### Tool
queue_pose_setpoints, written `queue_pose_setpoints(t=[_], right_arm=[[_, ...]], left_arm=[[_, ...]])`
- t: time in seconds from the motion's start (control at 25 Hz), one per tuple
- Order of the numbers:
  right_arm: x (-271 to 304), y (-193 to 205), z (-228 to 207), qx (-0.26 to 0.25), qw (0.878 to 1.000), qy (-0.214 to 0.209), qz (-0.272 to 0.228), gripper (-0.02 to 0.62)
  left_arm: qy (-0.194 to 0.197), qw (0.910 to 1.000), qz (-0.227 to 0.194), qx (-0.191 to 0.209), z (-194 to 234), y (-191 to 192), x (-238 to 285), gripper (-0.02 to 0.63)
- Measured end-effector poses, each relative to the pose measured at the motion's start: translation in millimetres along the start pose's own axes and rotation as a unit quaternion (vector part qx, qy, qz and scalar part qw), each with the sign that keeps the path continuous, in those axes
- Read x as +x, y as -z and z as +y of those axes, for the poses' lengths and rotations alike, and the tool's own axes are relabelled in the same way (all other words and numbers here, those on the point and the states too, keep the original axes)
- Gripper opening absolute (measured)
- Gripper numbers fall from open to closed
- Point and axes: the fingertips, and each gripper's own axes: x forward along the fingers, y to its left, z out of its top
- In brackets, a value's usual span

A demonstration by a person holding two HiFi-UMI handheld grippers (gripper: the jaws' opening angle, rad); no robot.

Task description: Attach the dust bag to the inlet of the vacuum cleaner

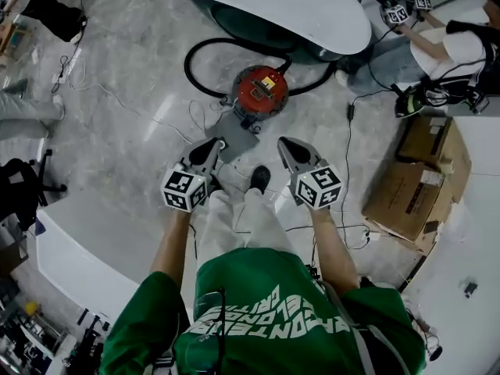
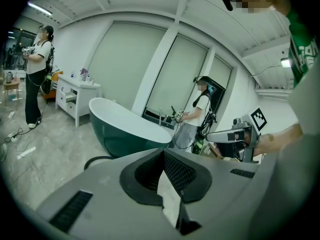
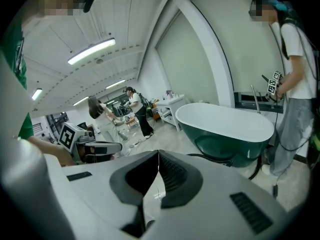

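Observation:
The red round vacuum cleaner (image 1: 260, 91) stands on the floor with its black hose (image 1: 195, 73) looped behind it. A flat grey piece (image 1: 234, 135) lies against its near side; I cannot tell whether it is the dust bag. My left gripper (image 1: 219, 142) hangs just left of that piece, jaws shut and empty. My right gripper (image 1: 283, 141) hangs to the right of it, also shut with nothing held. In the left gripper view my left gripper (image 2: 162, 151) has its pads closed together. The right gripper (image 3: 158, 153) looks the same in its own view. Neither gripper view shows the vacuum.
A green and white bathtub (image 1: 297, 6) stands behind the vacuum. Cardboard boxes (image 1: 422, 178) sit at the right and thin cables (image 1: 348, 155) run across the floor. Another person (image 1: 437, 45) stands at the top right. A white counter (image 1: 78, 264) is at the lower left.

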Motion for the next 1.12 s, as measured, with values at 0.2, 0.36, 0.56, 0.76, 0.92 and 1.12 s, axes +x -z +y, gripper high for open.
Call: queue_pose_setpoints(t=[0.2,0.36,0.56,0.76,0.92,1.12], right_arm=[[28,36,-14,-0.004,1.000,-0.022,0.012,0.009],[57,76,-22,-0.002,0.999,-0.032,0.022,0.009],[101,135,-36,0.002,0.999,-0.034,0.032,0.009],[147,208,-48,0.008,0.999,-0.032,0.036,0.009],[193,276,-61,0.014,0.999,-0.034,0.039,0.009],[251,361,-90,0.024,0.998,-0.045,0.026,0.009]], left_arm=[[-0.001,0.9999,0.011,-0.006,21,33,10,0.005],[0.006,0.9997,0.022,-0.013,43,69,19,0.005],[0.013,0.9991,0.038,-0.014,80,125,34,0.005],[0.017,0.9986,0.049,-0.011,115,197,49,0.005],[0.017,0.9984,0.053,-0.008,152,267,71,0.005],[0.001,0.9986,0.051,-0.018,213,372,100,0.005]])
